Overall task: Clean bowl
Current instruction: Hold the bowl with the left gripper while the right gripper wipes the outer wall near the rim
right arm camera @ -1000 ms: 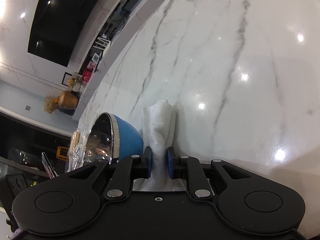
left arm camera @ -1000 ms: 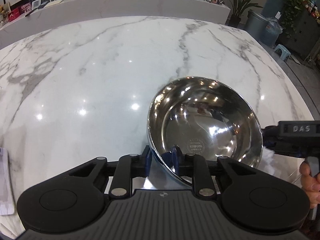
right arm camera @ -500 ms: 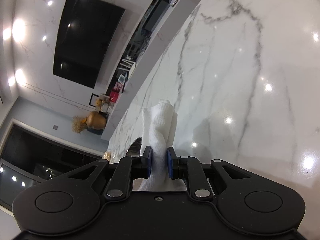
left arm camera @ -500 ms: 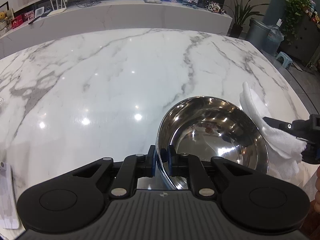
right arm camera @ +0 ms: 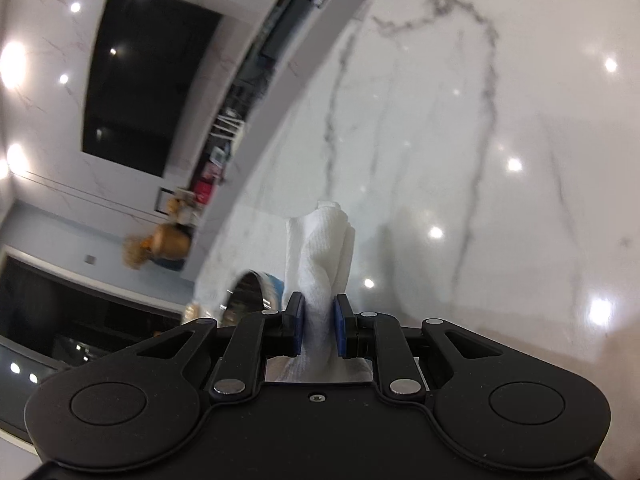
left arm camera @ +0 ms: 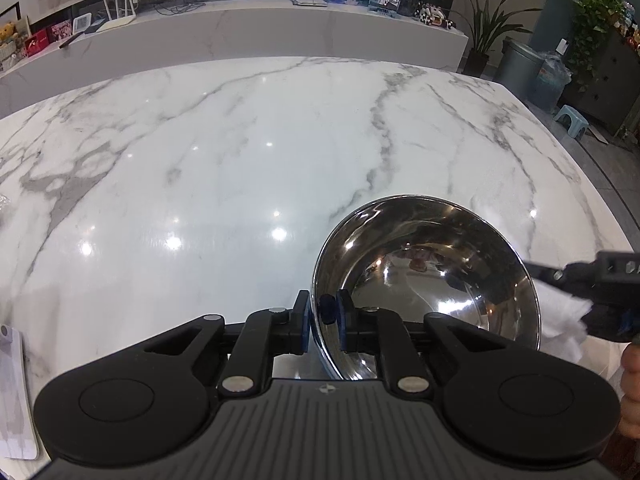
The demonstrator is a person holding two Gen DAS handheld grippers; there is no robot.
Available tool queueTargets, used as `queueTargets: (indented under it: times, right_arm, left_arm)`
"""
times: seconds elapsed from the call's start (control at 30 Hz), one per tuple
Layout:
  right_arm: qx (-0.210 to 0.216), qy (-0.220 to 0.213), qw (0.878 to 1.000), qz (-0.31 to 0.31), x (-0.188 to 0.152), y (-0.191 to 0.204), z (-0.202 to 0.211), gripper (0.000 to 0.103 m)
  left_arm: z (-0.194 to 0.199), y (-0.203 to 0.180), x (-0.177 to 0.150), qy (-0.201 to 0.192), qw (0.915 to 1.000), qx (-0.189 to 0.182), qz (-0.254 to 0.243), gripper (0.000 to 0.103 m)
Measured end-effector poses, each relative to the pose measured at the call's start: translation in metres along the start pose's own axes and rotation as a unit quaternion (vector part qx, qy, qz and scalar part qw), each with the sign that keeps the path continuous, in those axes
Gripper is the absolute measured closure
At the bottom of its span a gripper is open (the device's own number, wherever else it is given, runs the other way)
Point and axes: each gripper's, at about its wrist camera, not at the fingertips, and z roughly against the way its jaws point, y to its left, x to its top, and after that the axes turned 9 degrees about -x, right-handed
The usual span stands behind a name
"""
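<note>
Left wrist view first: the left gripper sits low in the frame, its two blue-padded jaws pinching the near rim of the bowl. One jaw is outside the wall, the other inside. That bowl is shiny steel inside, tilted so its opening faces up and toward the camera, and it fills the lower right of the frame over the marble table. At the right edge the right gripper pokes in, blurry, with the white cloth bunched just beside the bowl's right rim; can't tell if cloth and rim actually touch. A bit of hand shows in the lower right corner. Some pale flat thing sits at the far lower left edge, cut off, no idea what it is. Plants and a bin are at upper right, behind the table.

Right wrist view: this frame is rolled sideways and a little blurred. Low centre, the right gripper has its jaws clamped on the cloth, which sticks up out of them as a folded wad. Just left of the cloth a slice of the bowl peeks out, steel inside with a blue outside. Marble table takes up the right half, and a dark TV hangs at upper left.
</note>
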Motion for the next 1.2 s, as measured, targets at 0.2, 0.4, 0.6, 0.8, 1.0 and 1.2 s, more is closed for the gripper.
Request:
queueTargets:
  times: [0.2,0.4,0.6,0.8,1.0,1.2]
  right_arm:
    - [-0.030,0.024,0.999,0.013,-0.007,-0.001,-0.011,0.088]
    - [-0.037,0.025,0.999,0.018,-0.011,0.002,-0.012,0.088]
    - [-0.042,0.024,0.998,0.028,-0.013,0.004,-0.010,0.088]
    - [-0.031,0.007,0.999,0.023,-0.008,0.008,-0.003,0.088]
    - [0.022,-0.027,0.999,0.008,-0.001,0.009,0.013,0.088]
    - [0.031,-0.018,0.999,0.012,0.000,0.010,0.012,0.088]
  left_arm:
    - [-0.001,0.001,-0.002,0.000,0.9999,-0.001,0.013,0.090]
    - [-0.001,-0.001,-0.010,0.022,0.9994,-0.002,0.027,0.075]
    - [0.004,-0.001,-0.012,0.024,0.9995,-0.006,0.019,0.081]
    - [0.006,0.006,-0.008,0.010,0.9997,-0.011,0.018,0.091]
    - [0.009,0.009,0.000,-0.011,0.9998,-0.002,0.017,0.095]
    - [0.006,0.007,0.003,-0.016,0.9998,0.001,0.013,0.095]
